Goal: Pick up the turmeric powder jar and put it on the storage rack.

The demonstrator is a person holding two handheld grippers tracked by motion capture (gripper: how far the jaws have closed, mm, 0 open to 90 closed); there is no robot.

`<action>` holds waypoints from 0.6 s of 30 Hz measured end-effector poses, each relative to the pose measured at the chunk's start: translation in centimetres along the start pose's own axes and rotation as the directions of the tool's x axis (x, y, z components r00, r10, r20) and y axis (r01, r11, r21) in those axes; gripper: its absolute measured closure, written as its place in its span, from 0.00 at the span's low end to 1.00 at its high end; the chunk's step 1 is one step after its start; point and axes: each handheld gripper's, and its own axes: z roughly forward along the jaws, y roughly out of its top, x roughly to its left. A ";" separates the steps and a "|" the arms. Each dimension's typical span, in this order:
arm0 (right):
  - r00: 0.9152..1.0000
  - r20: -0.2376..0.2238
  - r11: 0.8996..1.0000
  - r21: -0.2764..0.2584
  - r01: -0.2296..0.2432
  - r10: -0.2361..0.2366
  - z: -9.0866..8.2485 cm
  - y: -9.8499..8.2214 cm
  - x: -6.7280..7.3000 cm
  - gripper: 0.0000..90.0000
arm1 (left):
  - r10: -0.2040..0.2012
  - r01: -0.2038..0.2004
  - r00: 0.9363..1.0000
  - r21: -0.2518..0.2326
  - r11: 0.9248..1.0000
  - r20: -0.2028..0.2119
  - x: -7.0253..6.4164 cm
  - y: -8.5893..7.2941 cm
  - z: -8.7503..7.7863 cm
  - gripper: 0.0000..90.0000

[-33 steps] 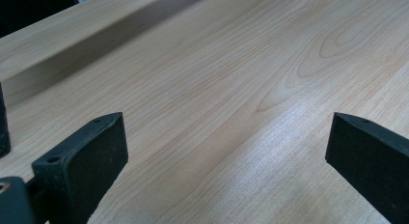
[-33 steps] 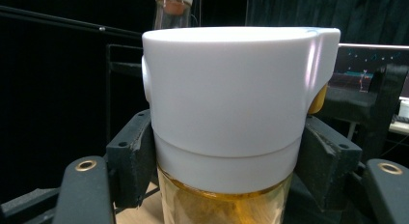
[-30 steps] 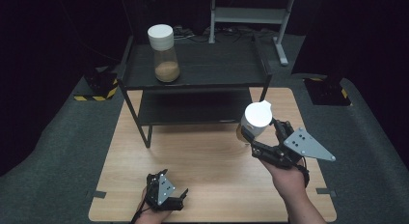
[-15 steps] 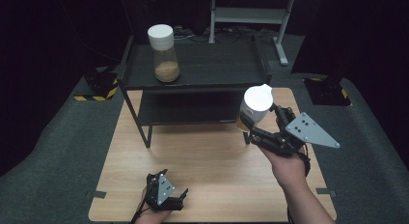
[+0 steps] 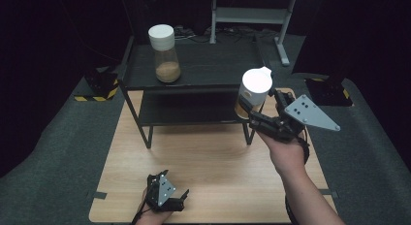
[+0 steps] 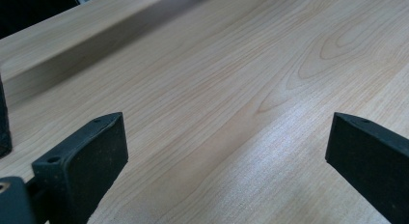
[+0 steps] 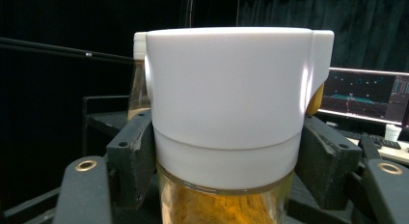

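My right gripper (image 5: 248,107) is shut on a clear jar (image 5: 253,91) with a white lid and yellow-orange powder inside, held in the air at the right front corner of the black shelf (image 5: 203,79). In the right gripper view the jar (image 7: 226,127) stands upright, with both jaws pressing on it just below the lid. A second white-lidded jar (image 5: 165,53) with tan powder stands on the shelf's top level at the left, and its edge (image 7: 138,84) peeks out behind the held jar. My left gripper (image 5: 177,201) rests open low over the wooden table (image 6: 217,103), nothing between its jaws.
The black two-level shelf stands on the far half of the wooden table (image 5: 208,162). Grey carpet surrounds the table. A metal stand (image 5: 247,16) rises behind the shelf. A lit screen (image 7: 366,96) glows at the far right in the right gripper view.
My right gripper has lifted the jar up and toward the shelf's top level. The left gripper has stayed in place.
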 end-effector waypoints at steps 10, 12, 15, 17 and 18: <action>1.000 0.019 1.000 0.012 0.022 -0.022 2.1 0.9 -0.3 0.33 | -0.007 0.007 1.000 -0.004 1.000 0.003 0.1 -0.1 0.0 0.02; 0.999 0.023 1.000 0.016 0.023 -0.024 2.6 1.2 -0.3 0.33 | -0.005 0.006 1.000 -0.005 1.000 0.004 0.1 -0.1 0.0 0.02; 1.000 0.025 1.000 0.013 0.012 -0.012 3.3 1.4 -0.4 0.33 | -0.007 0.007 1.000 -0.007 1.000 0.004 0.2 -0.1 -0.1 0.02; 1.000 0.029 1.000 0.010 0.005 -0.005 3.8 1.5 -0.4 0.33 | -0.016 0.016 1.000 -0.012 1.000 0.004 0.1 -0.2 -0.1 0.02; 1.000 0.030 1.000 0.009 0.001 -0.001 4.0 1.6 -0.5 0.33 | -0.015 0.015 1.000 -0.011 1.000 0.005 0.2 -0.2 -0.1 0.02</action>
